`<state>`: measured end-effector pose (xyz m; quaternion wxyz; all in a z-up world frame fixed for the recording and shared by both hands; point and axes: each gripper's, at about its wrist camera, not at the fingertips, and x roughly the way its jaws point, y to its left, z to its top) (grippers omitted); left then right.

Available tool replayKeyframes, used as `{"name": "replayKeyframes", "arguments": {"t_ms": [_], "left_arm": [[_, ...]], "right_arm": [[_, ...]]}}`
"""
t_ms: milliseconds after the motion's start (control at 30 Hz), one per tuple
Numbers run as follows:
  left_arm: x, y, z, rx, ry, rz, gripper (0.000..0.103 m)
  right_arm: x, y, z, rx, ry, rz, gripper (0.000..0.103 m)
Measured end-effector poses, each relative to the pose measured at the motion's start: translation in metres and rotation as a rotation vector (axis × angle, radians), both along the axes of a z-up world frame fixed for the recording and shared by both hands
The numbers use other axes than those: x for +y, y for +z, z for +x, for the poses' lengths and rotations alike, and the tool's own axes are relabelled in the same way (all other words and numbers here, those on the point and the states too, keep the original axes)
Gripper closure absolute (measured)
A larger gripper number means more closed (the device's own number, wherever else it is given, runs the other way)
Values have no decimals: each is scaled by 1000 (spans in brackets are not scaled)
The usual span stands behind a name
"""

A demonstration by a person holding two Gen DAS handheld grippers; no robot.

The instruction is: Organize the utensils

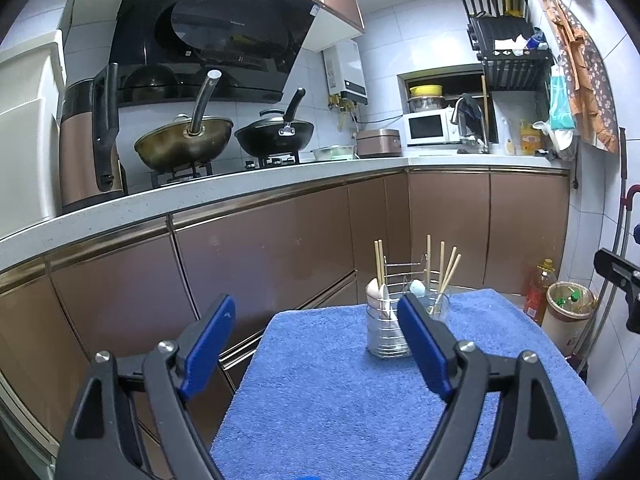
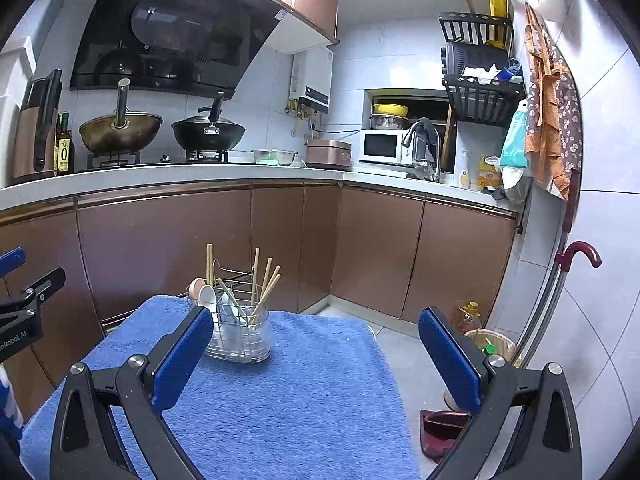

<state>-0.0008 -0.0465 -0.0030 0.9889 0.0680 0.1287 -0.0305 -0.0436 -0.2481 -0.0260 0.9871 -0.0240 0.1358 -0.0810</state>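
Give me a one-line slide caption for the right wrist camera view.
Open right gripper above a blue towel, facing a utensil holder filled with chopsticks and spoons.

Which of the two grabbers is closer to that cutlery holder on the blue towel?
Left. The left gripper has the utensil holder just ahead beside its right finger; the right gripper sits slightly farther back.

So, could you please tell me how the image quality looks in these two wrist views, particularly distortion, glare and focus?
Left wrist view: strong fisheye bending of the white countertop edge, dark vignette corners, reflections on the glossy black range hood. Right wrist view: same barrel distortion and corners; the wire utensil caddy on the blue towel is sharp, without motion blur.
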Motion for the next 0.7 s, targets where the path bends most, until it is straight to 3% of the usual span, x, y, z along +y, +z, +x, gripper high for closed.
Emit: {"name": "replayKeyframes", "arguments": {"t_ms": [700], "left_arm": [[0, 1, -2, -12, 15, 0, 20]], "right_arm": [[-5, -3, -1, 7, -25, 11, 0]]}}
